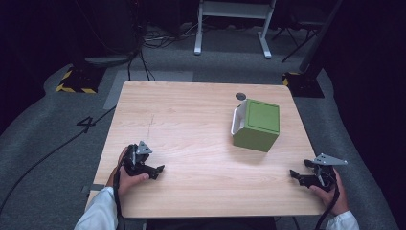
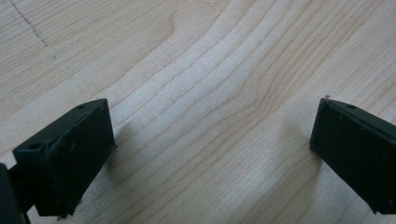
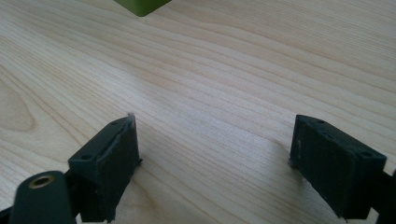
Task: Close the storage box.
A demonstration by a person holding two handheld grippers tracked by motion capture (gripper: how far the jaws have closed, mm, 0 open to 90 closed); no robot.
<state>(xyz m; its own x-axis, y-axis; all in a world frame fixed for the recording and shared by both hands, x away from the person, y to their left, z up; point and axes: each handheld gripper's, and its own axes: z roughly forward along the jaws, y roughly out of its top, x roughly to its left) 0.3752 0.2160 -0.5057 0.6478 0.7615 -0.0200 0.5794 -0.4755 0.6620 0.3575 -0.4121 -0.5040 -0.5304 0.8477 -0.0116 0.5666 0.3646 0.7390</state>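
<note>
Resting fingers, left: your left gripper (image 1: pixel 155 170) sits near-left on the worktop (image 1: pixel 191 143), spread wide, nothing between.
Right fingers: your right gripper (image 1: pixel 295 176) near-right, equally wide, empty.
Box: the green box (image 1: pixel 256 124) stands far-right, well apart from both.

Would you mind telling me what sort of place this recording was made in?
Probably a lab or recording studio rather than a home: a bare wooden table stands on grey carpet, cables trail across the floor, and hazard-striped stand bases sit behind it against dark surroundings. A green box rests on the table.
</note>
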